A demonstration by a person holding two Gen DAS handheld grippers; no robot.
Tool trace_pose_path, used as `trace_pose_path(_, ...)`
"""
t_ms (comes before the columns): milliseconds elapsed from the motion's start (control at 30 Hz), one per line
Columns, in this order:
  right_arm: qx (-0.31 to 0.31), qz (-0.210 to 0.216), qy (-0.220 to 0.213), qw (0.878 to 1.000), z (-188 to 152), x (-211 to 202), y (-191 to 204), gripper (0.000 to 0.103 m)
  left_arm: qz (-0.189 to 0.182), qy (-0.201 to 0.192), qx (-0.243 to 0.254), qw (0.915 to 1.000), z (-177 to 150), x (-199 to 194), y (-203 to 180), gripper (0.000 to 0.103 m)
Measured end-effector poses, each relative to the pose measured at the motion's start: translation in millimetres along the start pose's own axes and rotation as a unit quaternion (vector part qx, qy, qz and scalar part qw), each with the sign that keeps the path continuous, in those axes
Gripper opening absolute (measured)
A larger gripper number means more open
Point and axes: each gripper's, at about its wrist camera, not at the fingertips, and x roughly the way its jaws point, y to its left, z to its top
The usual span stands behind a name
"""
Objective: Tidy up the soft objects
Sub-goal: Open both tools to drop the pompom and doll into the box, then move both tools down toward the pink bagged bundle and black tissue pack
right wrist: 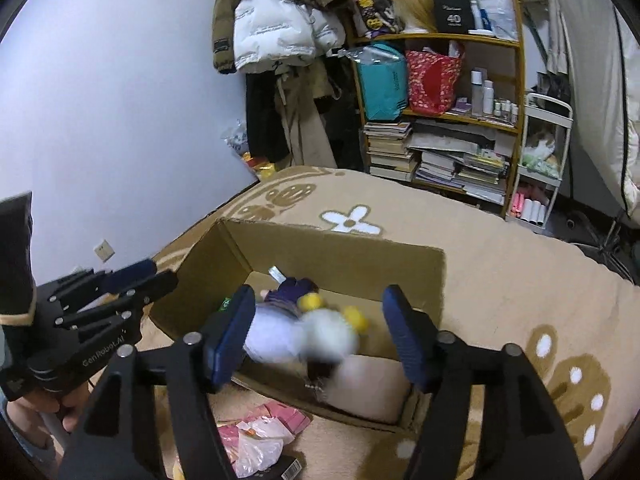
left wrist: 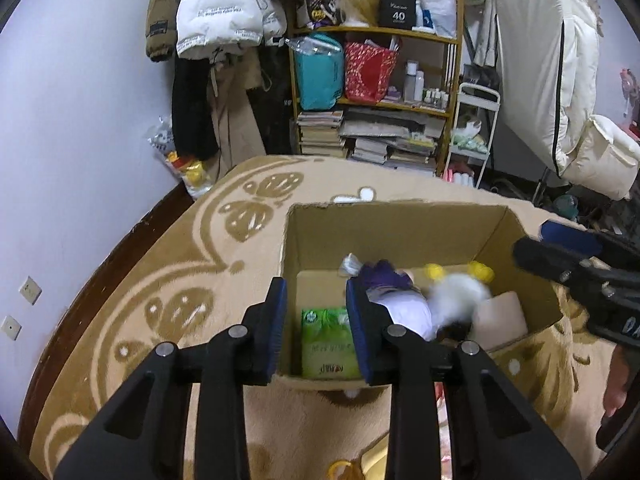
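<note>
Left wrist view is looking down over the near rim of an open cardboard box point(left wrist: 400, 224) that is sitting on a tan blanket point(left wrist: 168, 280) with brown flower patterns. The left gripper point(left wrist: 316, 328) is hovering over the box's near left part, its jaws standing at a narrow gap with nothing between them. Below that gap a green packet point(left wrist: 324, 340) is lying flat on the box floor, its long axis running near to far. To its right a doll in purple and white point(left wrist: 396, 292) is lying with its long axis slanting from far left to near right, dark head end toward the near wall. Just right of it a white fluffy toy with yellow tips point(left wrist: 460, 284) is showing as a blur, so its outline and pose are hard to make out. A pale pink cushion point(left wrist: 502, 312) is filling the near right corner, partly covered by the toy. The right gripper point(left wrist: 576, 260) is reaching in from the right edge, cut off by the frame.

Right wrist view is showing the right gripper's jaws standing wide apart above the box, touching nothing, with the blurred toy below them. A white plastic bag point(right wrist: 256, 444) and pink items are lying on the blanket, near the box.
</note>
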Motion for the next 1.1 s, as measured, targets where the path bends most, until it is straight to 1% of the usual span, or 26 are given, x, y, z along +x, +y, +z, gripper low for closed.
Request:
trace_pose_path(33, 0.003, -0.005, -0.002, 1.0, 0, -3, -1, 0.08, 0.006, 0.006, -0.003, 1.0, -1, -1, 2, 0.031)
trace_pose_path(67, 0.005, -0.009, -0.003, 1.0, 1, -4, -1, 0.085, 0.011, 0.008, -0.007, 0.9999, -3, -4, 5, 0.032)
trace_pose_path(100, 0.008, -0.009, -0.004, 1.0, 0, -8, -2, 0.091, 0.013, 0.009, -0.009, 0.9998, -5, -7, 7, 0.042)
trace_pose_path(133, 0.01, -0.008, -0.006, 1.0, -1, -11, -2, 0.092, 0.015, 0.009, -0.012, 0.9998, -6, -11, 9, 0.058)
trace_pose_path(200, 0.013, -0.007, -0.005, 1.0, -3, -17, -2, 0.093, 0.022, -0.004, -0.016, 0.9996, -9, -22, 12, 0.069)
trace_pose_path(267, 0.015, -0.016, 0.0, 1.0, -6, -22, -2, 0.093, 0.025, -0.007, -0.018, 0.9995, -11, -31, 15, 0.072)
trace_pose_path(333, 0.018, -0.016, 0.003, 1.0, -8, -26, -1, 0.094, 0.024, 0.002, -0.018, 0.9995, -12, -37, 17, 0.085)
trace_pose_path(367, 0.02, -0.014, 0.005, 1.0, -9, -28, -2, 0.095, 0.023, 0.003, -0.02, 0.9995, -13, -41, 17, 0.087)
trace_pose_path(433, 0.022, -0.013, 0.005, 1.0, -11, -36, 1, 0.102, 0.025, -0.004, -0.023, 0.9994, -12, -52, 18, 0.089)
trace_pose_path(467, 0.022, -0.014, 0.003, 1.0, -13, -40, 2, 0.103, 0.028, -0.008, -0.026, 0.9992, -12, -59, 18, 0.09)
trace_pose_path(533, 0.019, -0.021, -0.003, 1.0, -15, -49, 4, 0.103, 0.04, -0.019, -0.027, 0.9987, -12, -74, 18, 0.099)
trace_pose_path(600, 0.013, -0.03, -0.006, 0.999, -15, -57, 8, 0.103, 0.046, -0.033, -0.023, 0.9981, -12, -89, 17, 0.1)
trace_pose_path(667, 0.008, -0.031, -0.005, 0.999, -16, -64, 12, 0.103, 0.042, -0.038, -0.015, 0.9983, -12, -102, 15, 0.101)
trace_pose_path(867, 0.002, -0.031, -0.009, 0.999, -24, -83, 23, 0.103, 0.041, -0.022, -0.003, 0.9989, -16, -121, 13, 0.101)
trace_pose_path(933, 0.005, -0.024, -0.007, 1.0, -27, -86, 25, 0.103, 0.047, -0.013, -0.002, 0.9988, -18, -124, 14, 0.101)
trace_pose_path(967, 0.009, -0.02, -0.004, 1.0, -30, -88, 26, 0.103, 0.044, -0.01, 0.0, 0.999, -20, -126, 15, 0.101)
trace_pose_path(1033, 0.014, -0.014, -0.003, 1.0, -36, -91, 28, 0.103, 0.04, -0.008, 0.003, 0.9992, -22, -130, 14, 0.101)
trace_pose_path(1100, 0.014, -0.01, 0.0, 1.0, -43, -93, 30, 0.103, 0.042, -0.014, 0.006, 0.999, -25, -136, 14, 0.101)
